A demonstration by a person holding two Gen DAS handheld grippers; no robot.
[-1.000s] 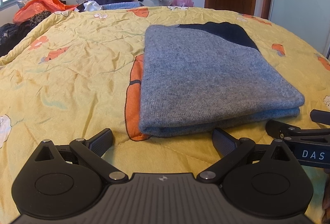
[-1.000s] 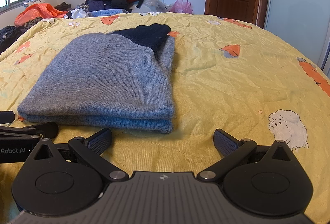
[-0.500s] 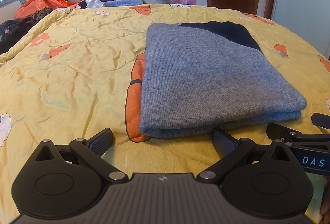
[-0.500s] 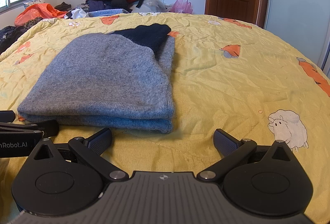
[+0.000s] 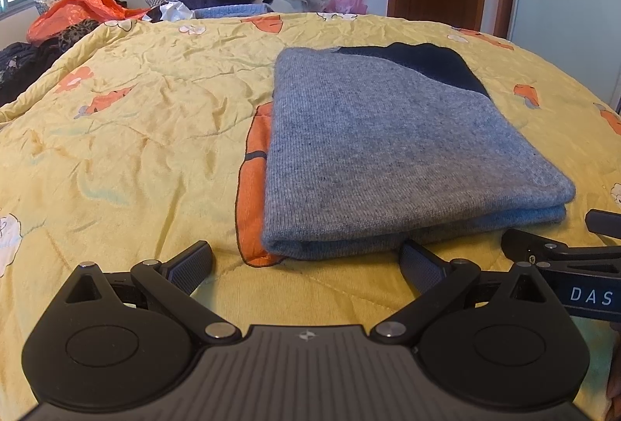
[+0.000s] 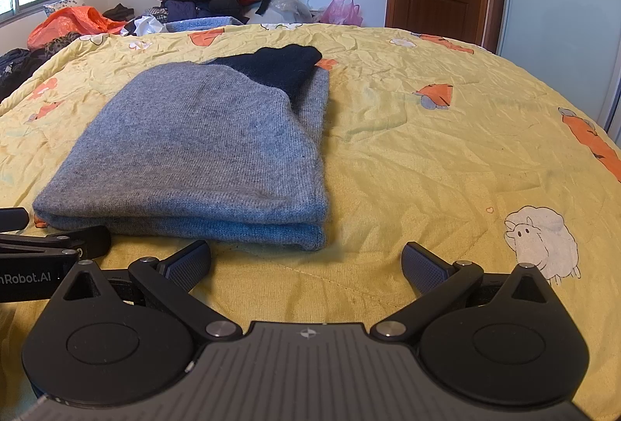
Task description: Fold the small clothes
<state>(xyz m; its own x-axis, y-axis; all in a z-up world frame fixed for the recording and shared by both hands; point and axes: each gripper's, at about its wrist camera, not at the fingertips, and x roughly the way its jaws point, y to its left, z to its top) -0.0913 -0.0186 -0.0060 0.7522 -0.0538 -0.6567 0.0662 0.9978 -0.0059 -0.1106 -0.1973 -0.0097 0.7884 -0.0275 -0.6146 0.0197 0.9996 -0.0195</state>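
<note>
Left cam: my left gripper [image 5: 306, 262] is spread wide, holding nothing, folded grey sweater [image 5: 392, 157] lying at 1 o'clock on the yellow quilt [image 5: 136, 134]. Right cam: right gripper [image 6: 306, 262] also wide, empty, sweater at 11 o'clock.

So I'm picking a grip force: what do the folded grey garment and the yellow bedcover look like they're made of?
The folded grey garment looks like soft knitted wool or a similar yarn: fine ribbed rows, fuzzy matte surface, a navy panel at its far end. The yellow bedcover looks like thin woven fabric, perhaps cotton, smooth and finely creased, with stitched seams that suggest light quilting.
</note>
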